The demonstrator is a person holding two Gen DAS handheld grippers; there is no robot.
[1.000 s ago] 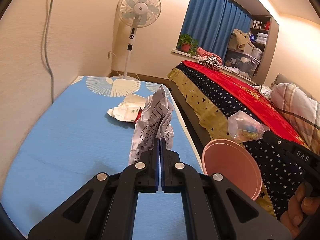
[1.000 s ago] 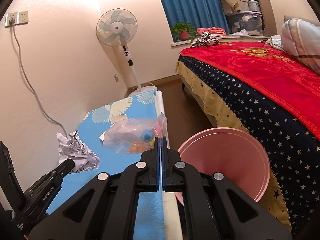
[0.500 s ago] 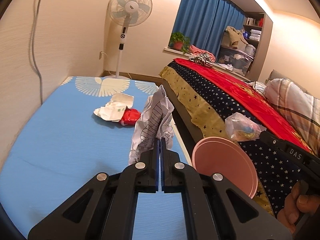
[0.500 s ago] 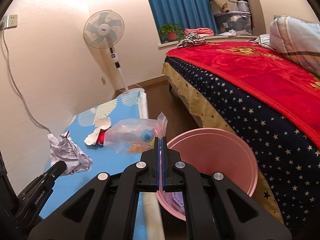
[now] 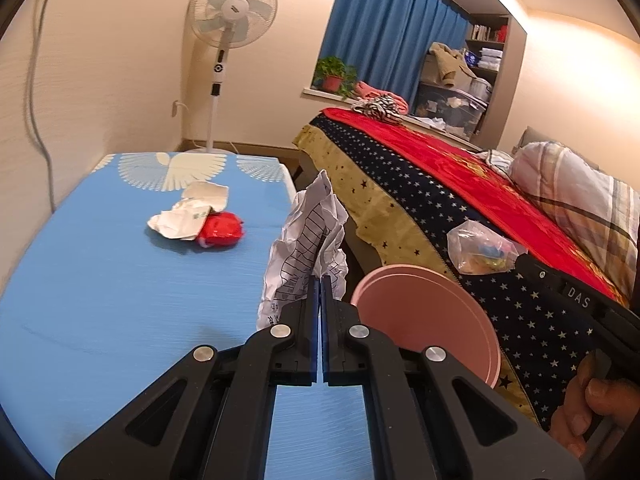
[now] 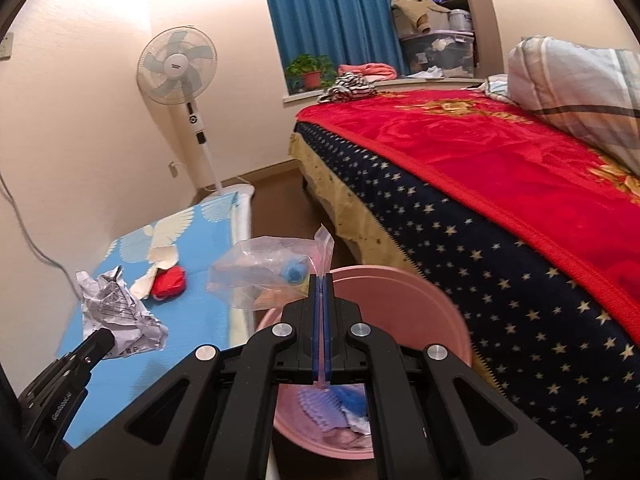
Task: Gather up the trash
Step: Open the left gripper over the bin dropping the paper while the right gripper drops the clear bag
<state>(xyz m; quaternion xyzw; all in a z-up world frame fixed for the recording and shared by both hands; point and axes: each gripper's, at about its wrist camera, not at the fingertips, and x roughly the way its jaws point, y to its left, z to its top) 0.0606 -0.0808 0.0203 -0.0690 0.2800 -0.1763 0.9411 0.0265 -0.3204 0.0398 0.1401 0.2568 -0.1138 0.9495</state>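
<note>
My left gripper [image 5: 320, 280] is shut on a crumpled white printed paper [image 5: 308, 248], held above the right edge of the blue mat [image 5: 100, 280]. My right gripper [image 6: 321, 278] is shut on a clear plastic bag [image 6: 264, 272] with coloured scraps inside, held over the near rim of the pink bin [image 6: 420, 304]. The bin [image 5: 428, 320] stands on the floor between mat and bed and holds some trash. White crumpled paper [image 5: 188, 216] and a red wrapper [image 5: 222, 230] lie on the mat. The paper also shows in the right wrist view [image 6: 116, 316].
A bed with a red and starred blanket [image 6: 500, 200] runs along the right. A standing fan [image 5: 232, 40] is by the far wall. A cable [image 5: 36, 80] hangs on the left wall. A person's hand [image 5: 592, 408] grips the right tool.
Both grippers have swung right with their loads. The right gripper with the bag has moved from above the mat to over the bin. The left gripper's paper now hangs at the mat's edge.
</note>
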